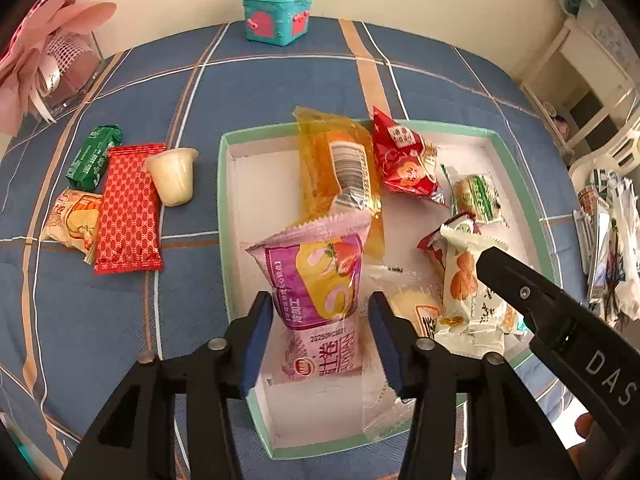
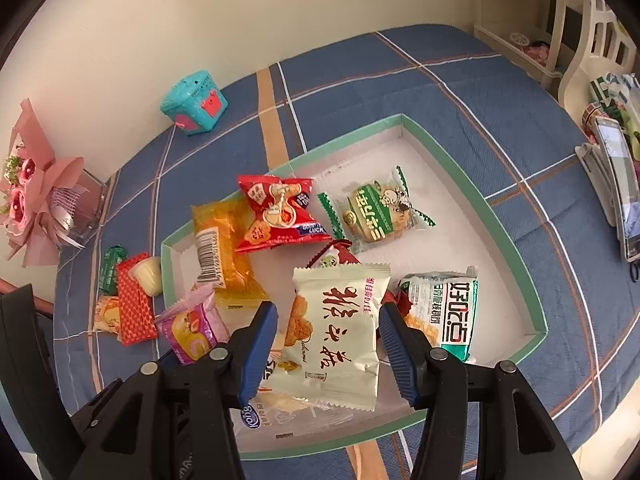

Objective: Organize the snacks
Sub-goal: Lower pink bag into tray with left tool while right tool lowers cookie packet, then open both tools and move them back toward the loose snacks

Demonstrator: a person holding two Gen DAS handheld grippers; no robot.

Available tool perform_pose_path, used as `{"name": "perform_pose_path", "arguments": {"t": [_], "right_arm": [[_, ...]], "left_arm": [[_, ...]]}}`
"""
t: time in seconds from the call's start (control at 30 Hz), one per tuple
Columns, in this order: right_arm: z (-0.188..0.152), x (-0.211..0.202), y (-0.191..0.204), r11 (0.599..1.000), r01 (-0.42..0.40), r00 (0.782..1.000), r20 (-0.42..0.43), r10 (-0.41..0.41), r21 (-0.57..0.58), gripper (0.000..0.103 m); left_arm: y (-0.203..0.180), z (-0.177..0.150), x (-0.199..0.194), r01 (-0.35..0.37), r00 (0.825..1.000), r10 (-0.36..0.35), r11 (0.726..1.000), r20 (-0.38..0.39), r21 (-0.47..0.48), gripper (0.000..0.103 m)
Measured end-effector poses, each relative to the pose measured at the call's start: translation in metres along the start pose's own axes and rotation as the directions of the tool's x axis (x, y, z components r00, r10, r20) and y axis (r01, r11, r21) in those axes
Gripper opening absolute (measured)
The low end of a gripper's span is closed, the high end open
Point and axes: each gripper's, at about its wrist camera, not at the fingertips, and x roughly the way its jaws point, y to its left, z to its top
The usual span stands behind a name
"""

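A: Going left to right, quick. What's lying outside the tray?

B: On the blue checked cloth (image 1: 280, 92), left side, four things are sitting in a bunch: a green packet (image 1: 94, 158), a small orange packet (image 1: 72, 220), a long red packet (image 1: 130, 208) overlapping the orange one, and a jelly cup (image 1: 174, 176) lying just beside the red one. All of them are outside the tray (image 1: 223, 240).

A: Left gripper?

B: The left gripper (image 1: 320, 300) is pointing steeply down over the tray's near left corner. A purple packet (image 1: 316, 264) is standing between its blue pads, bottom end inside the tray. The jaws are standing spread and not squeezing; the pads are looking just clear of the wrapper.

A: Middle of the tray?

B: A yellow packet (image 1: 340, 160) is leaning over the far rim, barcode up. A red bag (image 1: 404, 160) is lying right of it, then a green-and-white biscuit packet (image 1: 476, 196). All are lying in the tray.

A: Right gripper?

B: The right gripper (image 2: 329, 316) is pinching a cream packet (image 2: 344, 332), holding it upright above other wrappers at the tray's near side. A teal-and-white packet (image 2: 448, 312) is lying just right of it, also in the tray.

A: Anything else?

B: A teal box (image 1: 276, 14) is sitting at the far edge by the wall.
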Motion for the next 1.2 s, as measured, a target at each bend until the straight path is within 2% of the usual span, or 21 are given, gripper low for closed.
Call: {"name": "perform_pose_path", "arguments": {"t": [0.27, 0.43, 0.7, 0.87, 1.07, 1.1, 1.2], "right_arm": [[-0.003, -0.007, 0.007, 1.000, -0.011, 1.000, 0.018, 0.011, -0.017, 0.057], [-0.006, -0.006, 0.015, 0.999, -0.009, 1.000, 0.012, 0.009, -0.032, 0.057], [-0.011, -0.005, 0.032, 0.996, -0.007, 1.000, 0.009, 0.008, -0.089, 0.057], [-0.014, -0.006, 0.041, 0.994, -0.008, 1.000, 0.012, 0.009, -0.113, 0.057], [-0.015, -0.004, 0.046, 0.992, -0.001, 1.000, 0.008, 0.002, -0.127, 0.057], [-0.016, -0.004, 0.046, 0.992, 0.000, 1.000, 0.007, 0.001, -0.127, 0.057], [-0.016, -0.002, 0.046, 0.991, 0.011, 1.000, 0.000, -0.011, -0.131, 0.065]], "left_arm": [[0.025, 0.006, -0.020, 0.011, 0.999, -0.008, 0.997, 0.041, -0.074, 0.056], [0.059, 0.011, -0.032, -0.014, 0.997, 0.027, 0.986, 0.073, -0.168, 0.056], [0.110, 0.010, -0.052, -0.057, 0.989, 0.095, 0.952, 0.114, -0.301, 0.056], [0.131, 0.009, -0.059, -0.056, 0.987, 0.103, 0.937, 0.121, -0.344, 0.056], [0.137, 0.008, -0.057, -0.059, 0.988, 0.105, 0.933, 0.114, -0.355, 0.057], [0.137, 0.009, -0.056, -0.063, 0.988, 0.109, 0.934, 0.112, -0.351, 0.058], [0.137, 0.008, -0.056, -0.079, 0.986, 0.124, 0.936, 0.111, -0.344, 0.077]]}}
